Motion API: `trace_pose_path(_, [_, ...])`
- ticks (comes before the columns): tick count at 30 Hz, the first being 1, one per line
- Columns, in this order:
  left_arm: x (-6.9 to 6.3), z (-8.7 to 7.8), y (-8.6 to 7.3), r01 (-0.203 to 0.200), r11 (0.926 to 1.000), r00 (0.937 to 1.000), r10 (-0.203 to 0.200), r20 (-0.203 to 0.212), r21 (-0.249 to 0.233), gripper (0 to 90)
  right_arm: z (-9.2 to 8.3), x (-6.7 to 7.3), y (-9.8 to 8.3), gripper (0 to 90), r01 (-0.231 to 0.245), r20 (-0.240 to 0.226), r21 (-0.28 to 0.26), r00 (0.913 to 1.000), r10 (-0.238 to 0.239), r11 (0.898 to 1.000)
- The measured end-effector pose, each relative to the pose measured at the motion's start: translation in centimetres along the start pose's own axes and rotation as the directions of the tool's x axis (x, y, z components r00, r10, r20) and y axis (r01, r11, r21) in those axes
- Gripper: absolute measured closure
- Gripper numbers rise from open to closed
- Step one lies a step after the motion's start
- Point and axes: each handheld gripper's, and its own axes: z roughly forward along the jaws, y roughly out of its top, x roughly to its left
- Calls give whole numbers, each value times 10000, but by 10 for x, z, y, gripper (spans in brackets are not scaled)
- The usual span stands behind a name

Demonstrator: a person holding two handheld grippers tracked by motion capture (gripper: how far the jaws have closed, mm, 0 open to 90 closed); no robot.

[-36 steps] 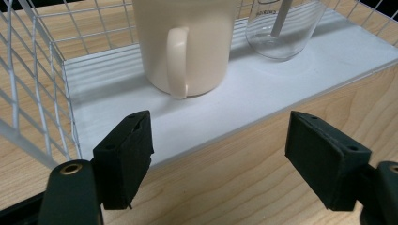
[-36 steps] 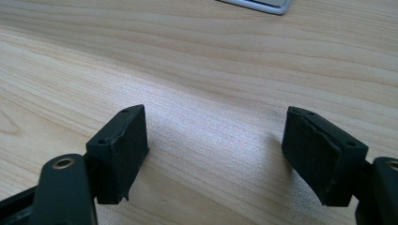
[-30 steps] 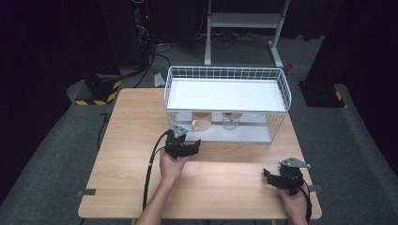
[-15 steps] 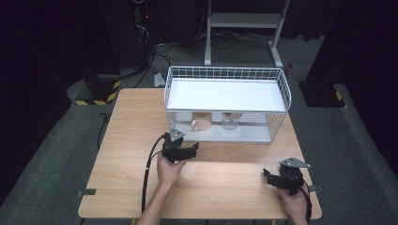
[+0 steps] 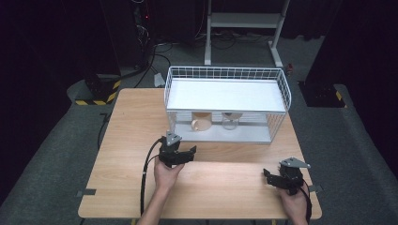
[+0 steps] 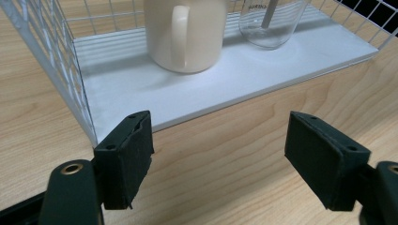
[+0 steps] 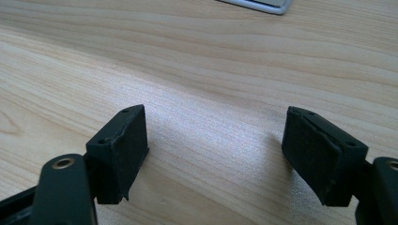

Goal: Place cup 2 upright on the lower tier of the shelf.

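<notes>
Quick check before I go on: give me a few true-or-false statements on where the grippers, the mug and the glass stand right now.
1. The left gripper is open, holding nothing. True.
2. The cream mug sits on the rack's top shelf. False: it stands on the lower shelf of the white wire rack.
3. The clear glass stands beside the mug on the same shelf. True.
4. The right gripper is shut on the glass. False: it is open over bare table, near the front right corner.
5. The mug's handle faces the left gripper. True.
</notes>
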Motion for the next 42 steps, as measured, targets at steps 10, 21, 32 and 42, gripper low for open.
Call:
trace_pose_path(10, [2, -10, -7, 45, 10000, 9999, -46, -111, -74, 242, 0, 0, 0, 228, 0, 0, -1, 10000, 0, 10000])
trace_pose_path(21, [7, -19, -19, 319, 9995, 9995, -320, -76, -73, 243, 0, 0, 0, 228, -24, 5, 14, 10000, 24, 10000])
trace_pose_path(32, [13, -24, -30, 629, 9980, 9980, -630, -49, -58, 246, 0, 0, 0, 228, -19, 11, 13, 10000, 19, 10000])
trace_pose_path(42, [14, -25, -40, 586, 9982, 9981, -584, -189, 101, 247, 0, 0, 0, 228, -18, 5, 16, 10000, 18, 10000])
